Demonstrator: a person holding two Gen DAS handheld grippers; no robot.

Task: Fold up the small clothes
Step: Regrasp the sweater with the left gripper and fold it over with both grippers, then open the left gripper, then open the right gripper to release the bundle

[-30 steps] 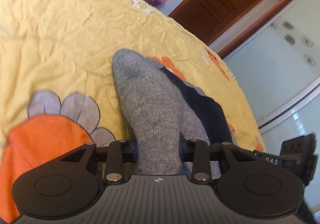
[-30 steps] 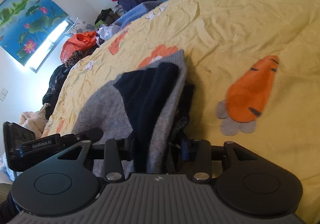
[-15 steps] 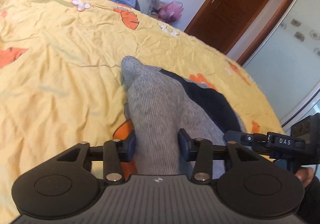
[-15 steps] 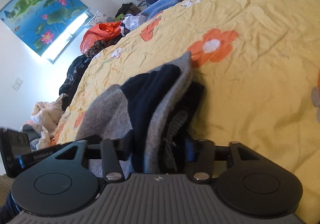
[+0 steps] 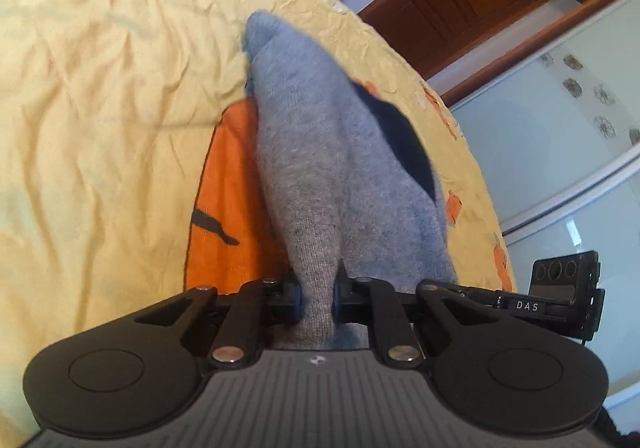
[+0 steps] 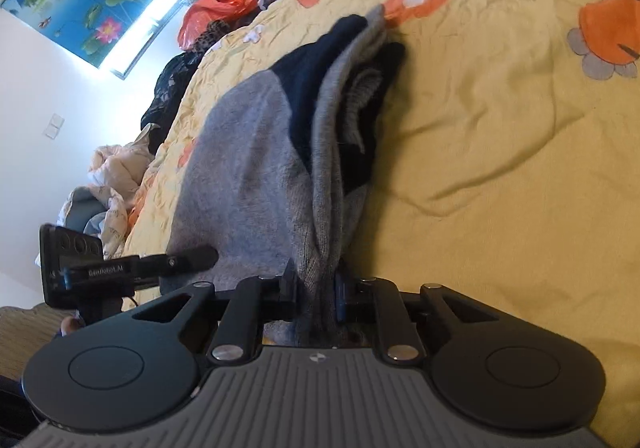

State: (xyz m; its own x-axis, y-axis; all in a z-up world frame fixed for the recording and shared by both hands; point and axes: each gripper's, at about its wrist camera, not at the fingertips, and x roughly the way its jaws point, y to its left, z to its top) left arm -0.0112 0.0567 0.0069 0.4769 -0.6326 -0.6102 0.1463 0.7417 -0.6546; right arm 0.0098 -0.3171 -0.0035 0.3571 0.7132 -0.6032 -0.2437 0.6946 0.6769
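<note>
Both my grippers are closing back onto the grey-and-navy garment (image 5: 332, 152) after opening for a moment half a second ago. The left gripper (image 5: 318, 294) now pinches a narrow bunch of grey knit; a second ago that cloth sat wider between its jaws. The right gripper (image 6: 316, 286) clamps the stacked grey and navy edge layers, tighter than before. The garment lies part-folded on the yellow bedsheet (image 5: 100, 108), spanning both claws, and now covers part of the orange carrot print (image 5: 224, 208). My read: I've re-gripped both near corners, so the next fold or a drag to flatten can start.
</note>
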